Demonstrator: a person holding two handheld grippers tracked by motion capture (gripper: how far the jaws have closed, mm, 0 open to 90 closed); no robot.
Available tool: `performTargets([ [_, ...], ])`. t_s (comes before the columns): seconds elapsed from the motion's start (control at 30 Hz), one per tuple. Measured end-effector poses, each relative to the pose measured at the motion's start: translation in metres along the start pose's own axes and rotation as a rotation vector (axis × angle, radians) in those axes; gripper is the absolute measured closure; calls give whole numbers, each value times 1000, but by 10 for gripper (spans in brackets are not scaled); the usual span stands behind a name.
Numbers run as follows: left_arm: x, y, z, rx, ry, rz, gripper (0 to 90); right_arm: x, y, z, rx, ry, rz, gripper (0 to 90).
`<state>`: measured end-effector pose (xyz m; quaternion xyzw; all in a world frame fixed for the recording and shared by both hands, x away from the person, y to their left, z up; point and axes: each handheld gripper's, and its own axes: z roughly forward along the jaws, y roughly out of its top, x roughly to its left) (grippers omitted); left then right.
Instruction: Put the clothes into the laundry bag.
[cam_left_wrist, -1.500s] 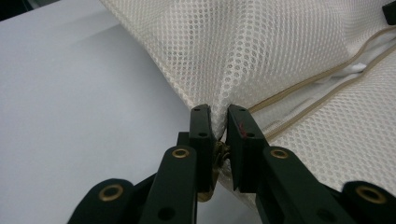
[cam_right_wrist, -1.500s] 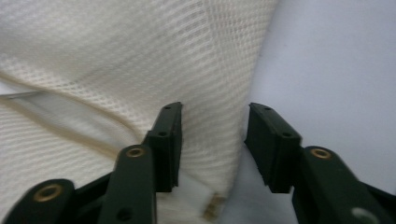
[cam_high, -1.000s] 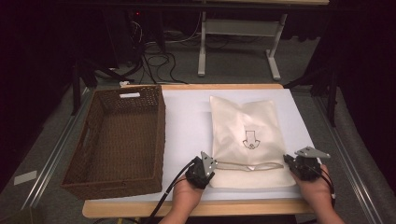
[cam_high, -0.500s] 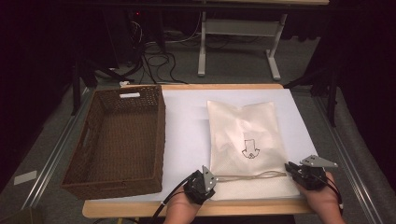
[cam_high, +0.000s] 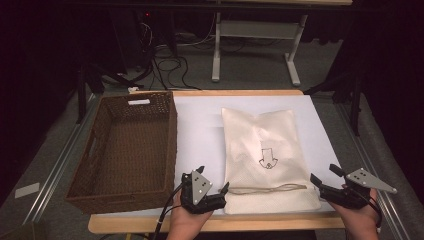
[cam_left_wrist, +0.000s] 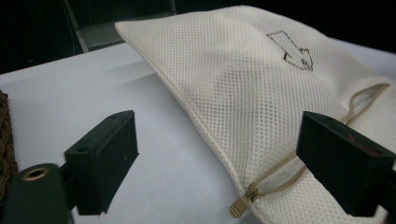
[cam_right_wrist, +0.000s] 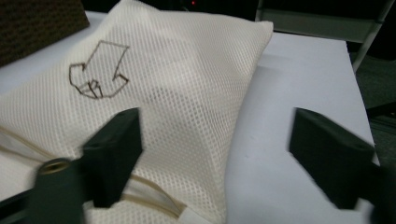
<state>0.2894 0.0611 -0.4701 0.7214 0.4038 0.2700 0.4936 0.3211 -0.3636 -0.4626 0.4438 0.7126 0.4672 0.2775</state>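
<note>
White sheeting covers the table (cam_high: 200, 130), with a dark floor and cables beyond its far edge. Near the front, right of centre, lies the cream mesh bag (cam_high: 265, 150), flat, its zipper (cam_left_wrist: 243, 203) end toward the person. A brown wicker basket (cam_high: 125, 145) sits on the left. The left gripper (cam_high: 220, 192), held low in a hand at the near edge, points right at the bag's near-left corner, jaws spread. The right gripper (cam_high: 322, 180) points left at the near-right corner, jaws also spread, gripping nothing.
</note>
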Motion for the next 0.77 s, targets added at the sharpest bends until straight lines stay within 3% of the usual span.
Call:
performTargets([
  [0.03,0,1,-1,2,5,6,0,1,1,1,-3,1,6,39],
  [0.07,0,2,-1,-2,4,13,1,1,1,2,2,10,5,4],
  [0.2,1,3,0,14,2,26,1,5,3,0,-18,12,-8,3],
  [0.33,4,0,4,68,2,25,1,7,5,-2,-31,4,-24,3],
  [0.77,7,1,4,71,29,7,1,7,5,-3,-33,5,-22,3],
])
